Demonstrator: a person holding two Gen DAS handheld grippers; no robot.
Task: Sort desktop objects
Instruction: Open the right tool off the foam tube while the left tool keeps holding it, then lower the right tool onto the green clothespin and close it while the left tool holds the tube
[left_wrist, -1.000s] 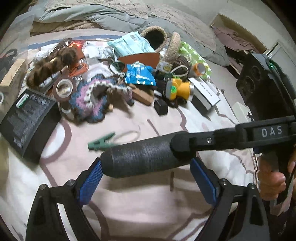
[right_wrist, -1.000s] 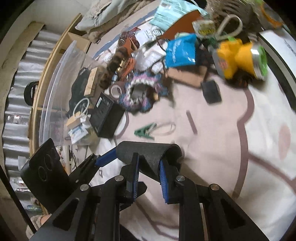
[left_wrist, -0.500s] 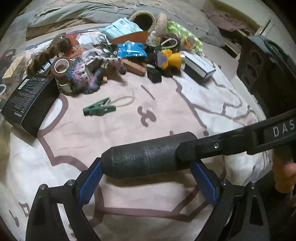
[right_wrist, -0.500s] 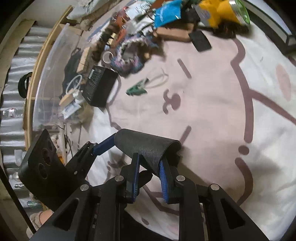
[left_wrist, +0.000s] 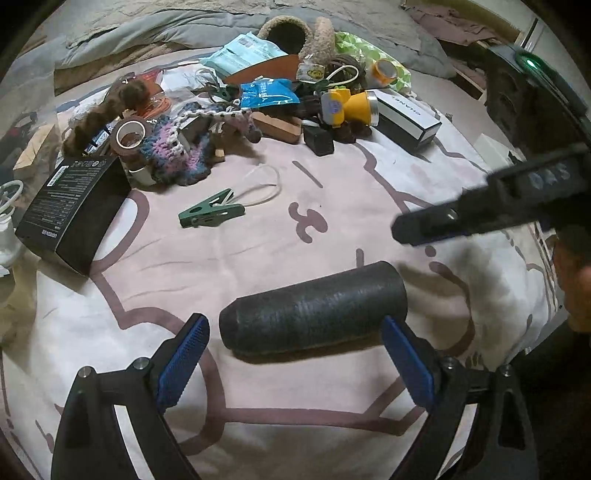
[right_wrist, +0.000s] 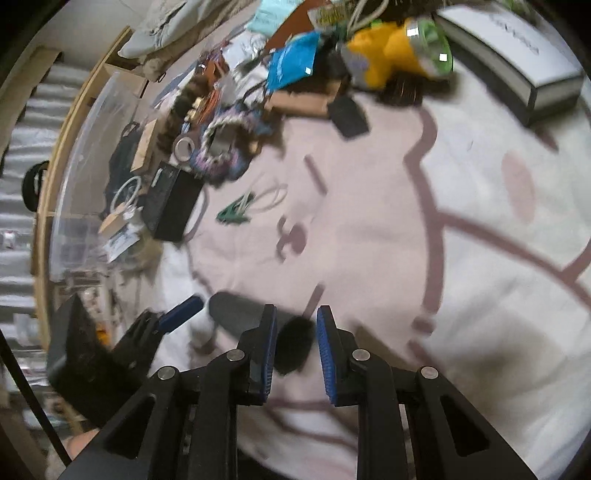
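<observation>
A black foam roll lies on the pink patterned bedspread, between the wide-open blue pads of my left gripper, touching neither. My right gripper is open and empty just above the roll's right end; it shows as a dark arm in the left wrist view. A heap of desktop objects lies beyond: a green clip, a black box, a tape roll, a crochet piece, a yellow headlamp, a white box.
A clear plastic bin holding several sorted items stands left of the bed. A grey duvet lies behind the heap. A white loop of cord lies beside the clip. The bed edge drops off at the right.
Both grippers let go of the foam roll, which now lies on the bedspread. The left jaws opened wide. The right gripper opened and drew back up and to the right.
</observation>
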